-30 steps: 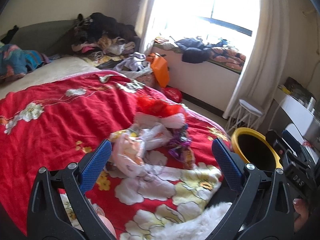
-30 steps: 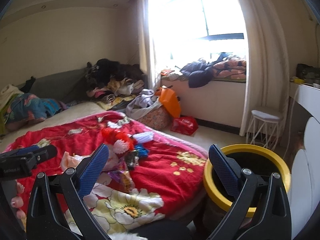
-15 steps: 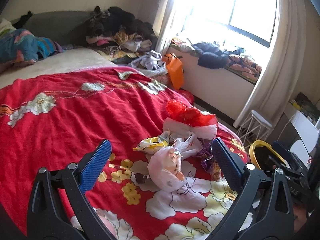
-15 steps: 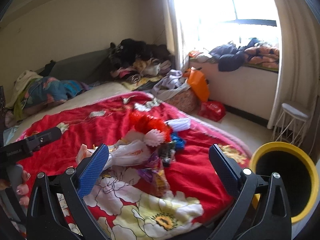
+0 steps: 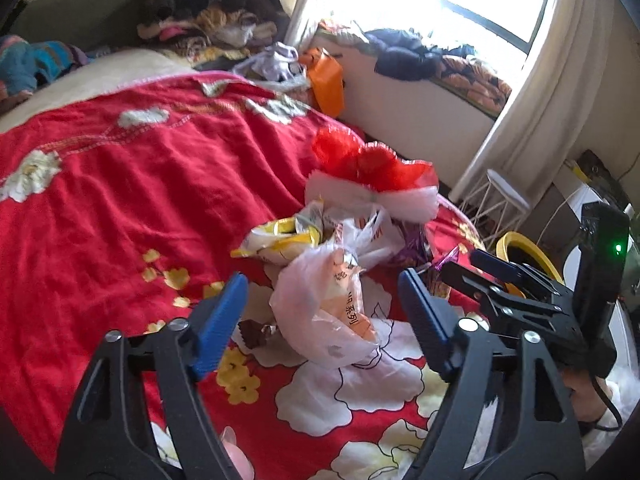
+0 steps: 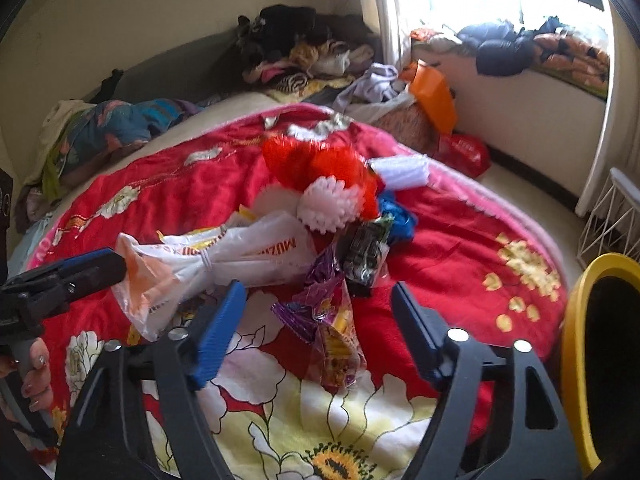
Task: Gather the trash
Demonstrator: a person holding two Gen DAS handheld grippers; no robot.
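A heap of trash lies on the red flowered bedspread point(image 5: 100, 208). It holds a knotted white plastic bag point(image 5: 324, 312) point(image 6: 192, 268), a yellow snack wrapper point(image 5: 276, 240), a purple and yellow wrapper point(image 6: 328, 320), a dark wrapper point(image 6: 366, 254) and red and white foam netting point(image 5: 372, 180) point(image 6: 320, 184). My left gripper point(image 5: 320, 320) is open with the white bag between its fingers, not touching. My right gripper point(image 6: 316, 328) is open just above the purple wrapper. A yellow-rimmed bin point(image 6: 600, 360) point(image 5: 524, 256) stands beside the bed.
Clothes are piled at the bed's far corner point(image 6: 304, 44) and on the window ledge point(image 6: 516, 48). An orange bag point(image 6: 432, 92) and a red bag point(image 6: 466, 152) lie on the floor. A white wire stool point(image 5: 504, 200) stands by the curtain.
Both grippers have moved forward and down toward the trash heap, which now looms larger. The right gripper has swung left, away from the bin. Both stay open.
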